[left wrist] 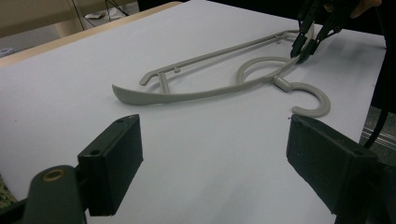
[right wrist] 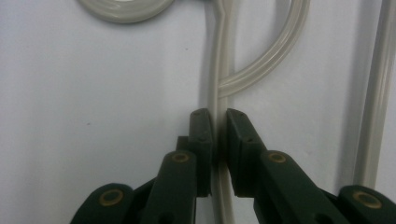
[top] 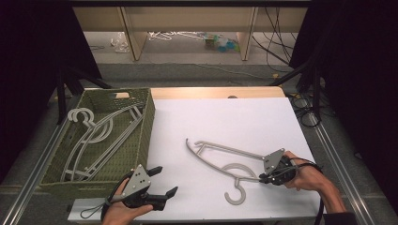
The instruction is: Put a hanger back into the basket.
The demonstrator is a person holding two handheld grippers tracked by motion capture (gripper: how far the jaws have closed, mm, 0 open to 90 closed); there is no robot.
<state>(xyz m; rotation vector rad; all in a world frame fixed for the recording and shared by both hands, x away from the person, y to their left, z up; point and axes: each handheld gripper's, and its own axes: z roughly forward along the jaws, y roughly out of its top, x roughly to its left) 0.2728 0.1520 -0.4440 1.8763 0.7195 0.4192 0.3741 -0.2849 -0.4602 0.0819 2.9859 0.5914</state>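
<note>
Your right tool [top: 261, 178] is clamped on the grey hanger [top: 220, 161] — in the right gripper view its two black pads press from either side on the thin curved arm of the hanger [right wrist: 219, 84], just below where that arm meets the round loop. The hanger lies flat on the white counter [top: 225, 117], right of centre, its hook [top: 236, 194] toward your edge and its long straight bar running away to the left. From the left gripper view you can see the same pinch at the far end of the hanger [left wrist: 210, 88], with the right tool [left wrist: 303, 51] coming down on it from above.

Your left tool [top: 166, 182] hovers low over the counter near your edge with its jaws spread wide and nothing between them — bare white surface shows in the gap. It sits just beside the near corner of the green woven basket [top: 146, 131], which holds more grey hangers [top: 94, 136] lying inside it.
</note>
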